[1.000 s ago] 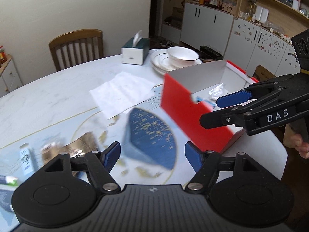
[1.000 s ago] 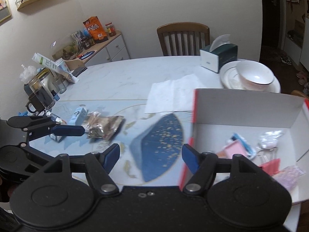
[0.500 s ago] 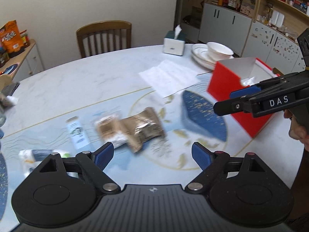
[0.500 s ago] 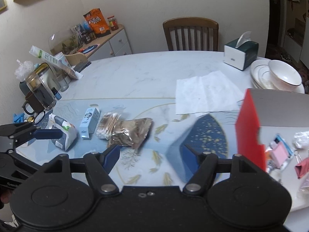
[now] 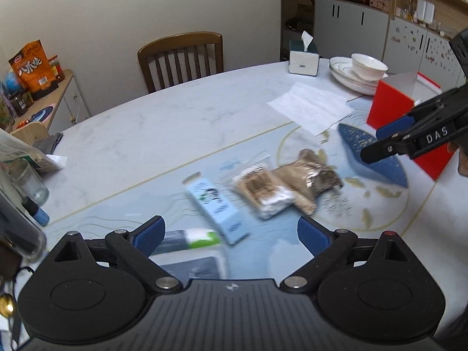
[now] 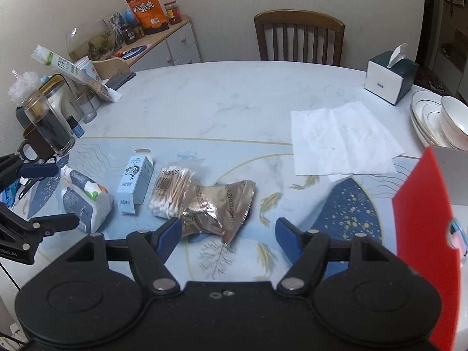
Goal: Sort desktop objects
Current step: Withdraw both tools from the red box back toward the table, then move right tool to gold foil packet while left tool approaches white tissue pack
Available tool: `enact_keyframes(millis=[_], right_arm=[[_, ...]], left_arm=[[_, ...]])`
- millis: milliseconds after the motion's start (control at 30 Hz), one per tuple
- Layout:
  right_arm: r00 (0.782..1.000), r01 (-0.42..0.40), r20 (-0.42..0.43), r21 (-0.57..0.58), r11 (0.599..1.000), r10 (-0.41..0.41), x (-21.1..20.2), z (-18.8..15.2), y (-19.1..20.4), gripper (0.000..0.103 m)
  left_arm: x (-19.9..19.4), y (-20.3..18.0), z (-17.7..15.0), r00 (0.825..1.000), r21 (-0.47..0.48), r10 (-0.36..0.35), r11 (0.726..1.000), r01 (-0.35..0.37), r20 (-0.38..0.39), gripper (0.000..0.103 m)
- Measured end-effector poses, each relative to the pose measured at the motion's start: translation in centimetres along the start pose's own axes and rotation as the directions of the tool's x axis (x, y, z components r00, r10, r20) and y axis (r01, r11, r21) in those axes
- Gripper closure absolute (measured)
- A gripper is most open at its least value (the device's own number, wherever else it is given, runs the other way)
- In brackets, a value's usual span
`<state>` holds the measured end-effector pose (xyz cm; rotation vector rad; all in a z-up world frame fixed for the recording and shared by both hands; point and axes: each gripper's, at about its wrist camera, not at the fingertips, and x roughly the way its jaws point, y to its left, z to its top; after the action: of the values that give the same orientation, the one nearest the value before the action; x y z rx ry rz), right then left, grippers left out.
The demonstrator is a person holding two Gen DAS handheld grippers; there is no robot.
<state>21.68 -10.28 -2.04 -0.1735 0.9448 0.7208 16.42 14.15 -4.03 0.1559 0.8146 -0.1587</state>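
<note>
Where a second ago the left wrist view was filled by the red box [image 5: 393, 111] and the dark blue patch of the worktop [image 5: 175, 122], it now looks across the loose items, and the box has slid to the far right edge. The left hand-held gripper [image 5: 231, 235] has its jaws opening wide with nothing pressed between them; below and ahead of it lie a white-and-green wipes pack [image 5: 193, 239], a pale blue carton [image 5: 216, 207], a bag of cotton swabs [image 5: 260, 190] and a crumpled foil pouch [image 5: 310, 175], all blurred. The carton lies just beside the swabs, and the swabs overlap the pouch. The right hand-held gripper [image 5: 389, 140] reaches in from the right, above the blue patch, in front of the red box.

In the right wrist view the box interior that showed earlier is mostly out of frame; only its red wall [image 6: 421, 219] remains at the right. The right hand-held gripper [image 6: 226, 235] stands released and empty, its spread unchanged, the foil pouch [image 6: 219, 204] lying just ahead of its left finger. The swabs [image 6: 172, 190], carton [image 6: 136, 184] and wipes pack [image 6: 84, 199] run in a row to the left. The left hand-held gripper [image 6: 44, 196] enters at the left edge, its fingers spread to either side of the wipes pack without touching it.
</note>
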Motion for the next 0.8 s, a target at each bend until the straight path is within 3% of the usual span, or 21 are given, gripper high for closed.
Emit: enact_keyframes(millis=[333, 600, 800], right_arm=[[0.998, 0.052, -0.026, 0.009, 0.999, -0.052, 3.6, 2.7, 1.4, 0.032], [0.984, 0.151, -0.126, 0.187, 0.971, -0.129, 7.2, 4.5, 0.0, 0.032], [0.965, 0.222, -0.203, 0.295, 0.929, -0.166, 9.4, 5.1, 0.0, 0.032]], left_arm=[[2.1, 5.0, 0.0, 0.999, 0.075, -0.028, 0.997, 0.029, -0.021, 0.004], [3.5, 6.6, -0.3, 0.987, 0.226, -0.140, 0.962, 0.154, -0.075, 0.004], [4.8, 7.9, -0.7, 0.972, 0.224, -0.203, 0.948, 0.225, -0.118, 0.004]])
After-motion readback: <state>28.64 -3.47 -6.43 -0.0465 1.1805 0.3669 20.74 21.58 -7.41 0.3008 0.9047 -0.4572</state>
